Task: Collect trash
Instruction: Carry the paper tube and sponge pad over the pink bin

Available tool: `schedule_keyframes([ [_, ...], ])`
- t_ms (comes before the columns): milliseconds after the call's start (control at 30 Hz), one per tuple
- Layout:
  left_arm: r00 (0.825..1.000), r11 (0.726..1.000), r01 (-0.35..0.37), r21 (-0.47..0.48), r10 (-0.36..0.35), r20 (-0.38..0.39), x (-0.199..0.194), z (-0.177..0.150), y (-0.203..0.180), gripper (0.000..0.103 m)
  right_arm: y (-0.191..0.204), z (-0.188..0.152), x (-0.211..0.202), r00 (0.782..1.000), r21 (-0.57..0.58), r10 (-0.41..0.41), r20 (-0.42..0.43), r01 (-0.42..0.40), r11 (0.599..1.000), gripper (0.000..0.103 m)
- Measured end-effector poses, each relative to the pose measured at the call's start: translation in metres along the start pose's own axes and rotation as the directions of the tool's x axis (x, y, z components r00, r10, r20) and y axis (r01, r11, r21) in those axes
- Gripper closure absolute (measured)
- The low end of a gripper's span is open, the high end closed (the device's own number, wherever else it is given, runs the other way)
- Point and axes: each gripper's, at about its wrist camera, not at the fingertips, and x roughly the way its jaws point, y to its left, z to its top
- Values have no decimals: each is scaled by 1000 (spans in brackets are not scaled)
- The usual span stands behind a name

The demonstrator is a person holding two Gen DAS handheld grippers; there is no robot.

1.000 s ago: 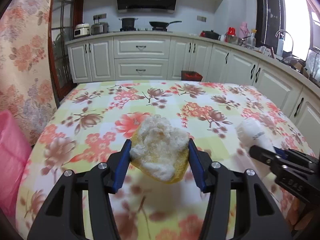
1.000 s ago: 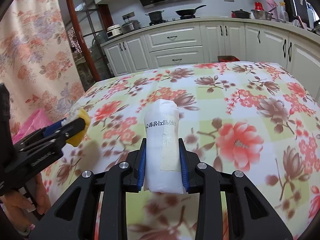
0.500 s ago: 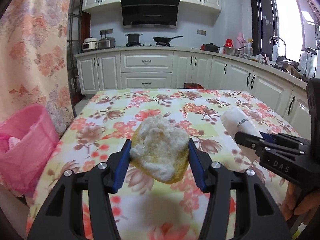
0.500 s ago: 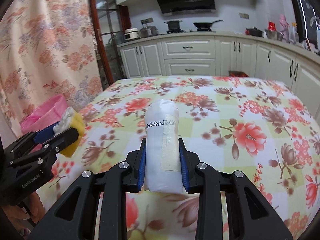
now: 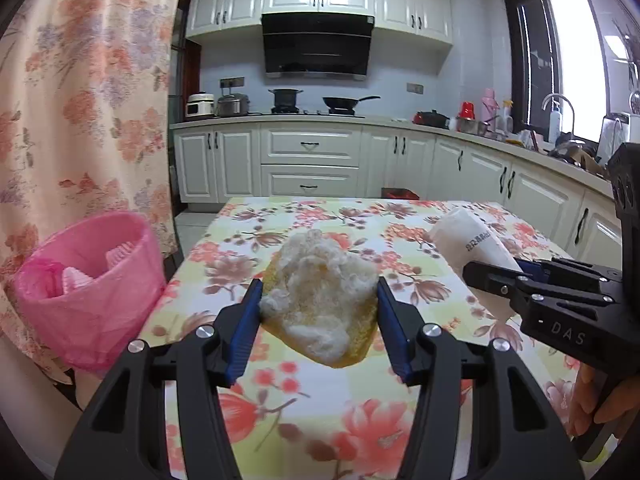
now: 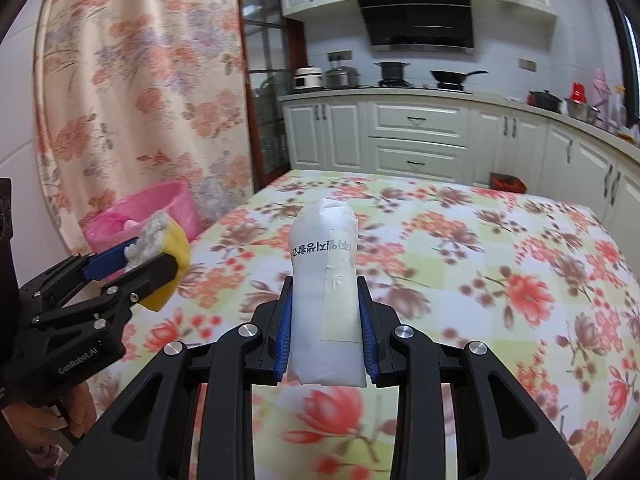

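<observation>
While both loads hang over the desk [image 5: 420, 412], the pink bin [image 5: 86, 292] sits off its left edge.
Left gripper [image 5: 318, 316] jaws clamped on a yellow sponge [image 5: 320, 312] with white fluff: soft, light, crushable, gripped across its 2 sides. Right gripper [image 6: 323, 332] jaws clamped on a white packet [image 6: 323, 280]: light, slick film, likely to slip, held near its base.

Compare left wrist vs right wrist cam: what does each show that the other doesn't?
Left wrist only: the window, the faucet, and the fluffy white top of the yellow sponge held in the left tool.
Right wrist only: the printed label and tape strip on the white wrapped roll held in the right tool.
Both: the pink bin, the floral tablecloth, the range hood, and both tools with their loads.
</observation>
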Motion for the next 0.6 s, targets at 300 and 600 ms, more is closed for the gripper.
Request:
schedule_keyframes([
  [300, 996, 995, -87, -48, 88, 23, -20, 8, 50, 49, 50, 30, 21, 995, -99, 99, -2, -98, 990, 72],
  [600, 973, 971, -216, -99, 223, 58, -31, 38, 124, 48, 113, 75, 55, 970, -186, 245, 10, -239, 953, 72],
])
